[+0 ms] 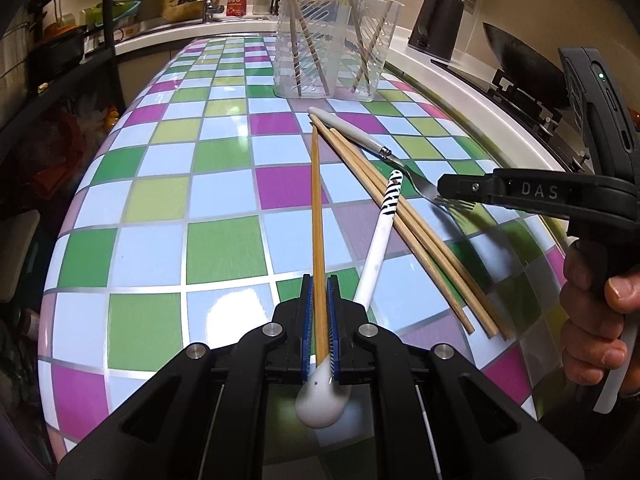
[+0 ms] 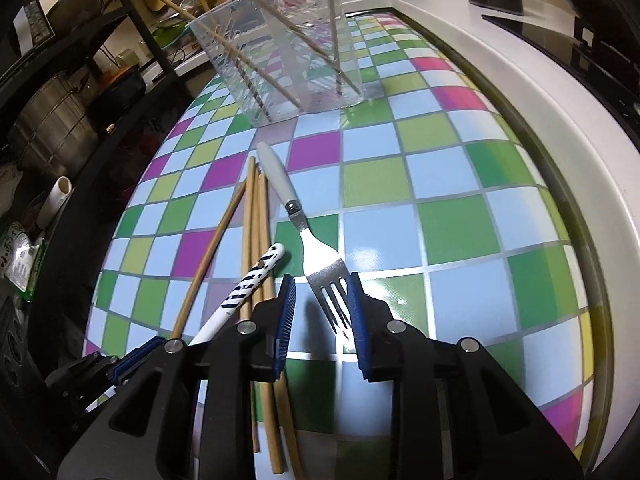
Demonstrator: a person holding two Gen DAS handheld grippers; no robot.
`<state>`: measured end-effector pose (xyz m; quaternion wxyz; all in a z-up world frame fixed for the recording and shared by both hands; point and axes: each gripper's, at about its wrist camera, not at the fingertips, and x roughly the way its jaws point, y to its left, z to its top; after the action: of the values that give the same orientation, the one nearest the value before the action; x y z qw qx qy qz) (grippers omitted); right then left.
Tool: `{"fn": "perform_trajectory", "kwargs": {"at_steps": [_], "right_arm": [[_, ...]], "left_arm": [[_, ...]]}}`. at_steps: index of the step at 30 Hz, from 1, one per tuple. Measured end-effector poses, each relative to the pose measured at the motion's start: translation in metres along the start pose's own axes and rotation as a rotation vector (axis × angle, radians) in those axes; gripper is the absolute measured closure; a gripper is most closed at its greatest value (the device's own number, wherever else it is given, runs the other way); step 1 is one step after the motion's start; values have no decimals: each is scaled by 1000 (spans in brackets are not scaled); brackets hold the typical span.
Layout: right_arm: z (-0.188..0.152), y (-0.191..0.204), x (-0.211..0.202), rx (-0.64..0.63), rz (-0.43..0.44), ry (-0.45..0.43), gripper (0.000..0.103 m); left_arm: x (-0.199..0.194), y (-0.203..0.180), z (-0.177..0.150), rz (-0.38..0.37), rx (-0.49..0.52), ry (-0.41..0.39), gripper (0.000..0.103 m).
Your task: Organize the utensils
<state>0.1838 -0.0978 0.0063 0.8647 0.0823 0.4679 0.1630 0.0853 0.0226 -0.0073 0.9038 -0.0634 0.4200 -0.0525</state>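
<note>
Nearest my left camera, at six o'clock, my left gripper (image 1: pixel 320 320) is clamped on a single wooden chopstick (image 1: pixel 317 208), whose far tip touches the checkered table (image 1: pixel 224 248) near twelve o'clock. A white spoon (image 1: pixel 376 256) lies beside it, its bowl tucked under my fingers. Moving right, three loose chopsticks (image 1: pixel 404 232) fan toward four o'clock, and the fork (image 1: pixel 384 151) lies just beyond them. At three o'clock my right gripper (image 1: pixel 456 196) hovers over the fork's tines.

In the right view its jaws stand apart, the tines (image 2: pixel 334 300) lying between the blue pads (image 2: pixel 285 312) with the right pad close against them; I see no squeeze yet. The clear utensil holder (image 2: pixel 280 56) stands at eleven o'clock, a few chopsticks already inside.

I judge sorting is midway: one chopstick in hand, the fork lined up. Next I'd close squarely on the fork without letting it skid, then lift both toward the holder.
</note>
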Motion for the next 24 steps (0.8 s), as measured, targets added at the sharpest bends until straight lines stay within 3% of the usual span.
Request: {"fn": "perform_trajectory", "kwargs": {"at_steps": [11, 22, 24], "right_arm": [[4, -14, 1, 7, -80, -6, 74], [-3, -4, 8, -32, -54, 28, 74], [-5, -3, 7, -35, -51, 23, 80]], "left_arm": [[-4, 0, -5, 9, 32, 2, 96], [-5, -5, -11, 47, 14, -52, 95], [-5, -7, -11, 63, 11, -56, 95]]}}
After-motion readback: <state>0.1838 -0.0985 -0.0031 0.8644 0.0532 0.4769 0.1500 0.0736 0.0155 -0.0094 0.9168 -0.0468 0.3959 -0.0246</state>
